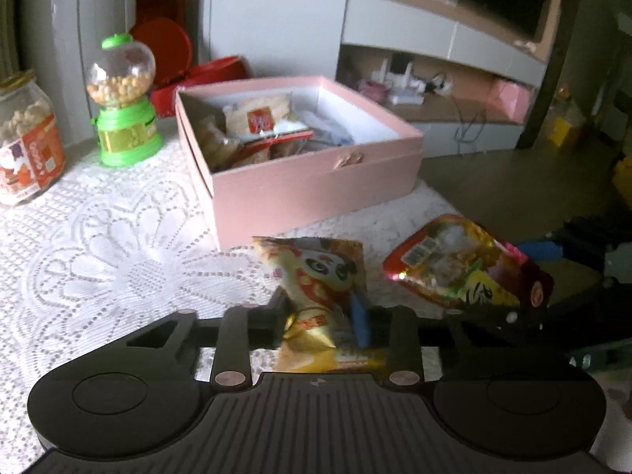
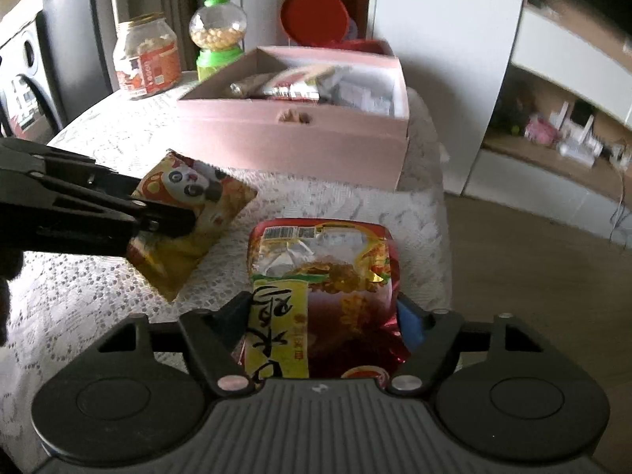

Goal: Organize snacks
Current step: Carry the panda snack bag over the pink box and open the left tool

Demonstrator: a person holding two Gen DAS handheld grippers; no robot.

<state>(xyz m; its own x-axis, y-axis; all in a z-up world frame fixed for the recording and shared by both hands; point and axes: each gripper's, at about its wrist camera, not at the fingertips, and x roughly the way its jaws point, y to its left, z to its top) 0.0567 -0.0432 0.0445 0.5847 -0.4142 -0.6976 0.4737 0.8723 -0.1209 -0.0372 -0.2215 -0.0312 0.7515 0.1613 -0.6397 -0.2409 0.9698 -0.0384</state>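
1. On the table, spread with white lace, the left hand-held gripper is pinching the panda snack bag near its lower end, jaws close together with the bag crumpled between them; the right wrist view shows the bag's far end tipped up, and whether its near end touches the lace I cannot tell
2. Just beside it, the right hand-held gripper has its jaws wider, pinching the red and gold snack pack across its width, with the blue pad against the right edge
3. The pink box stands open beyond both bags, already partly filled with packets, most of them toward its left side
4. The step in hand looks like carrying both bags to the box. Raise each bag above the near wall before moving forward, so no corner catches the rim
5. Keep the two hand-held grippers apart on the way; they sit near each other and the bags could brush
6. Aim for the emptier white right side of the box, and release low so the bags lie flat
7. Steer wide of the green candy dispenser and the glass jar to the left, which look easy to topple
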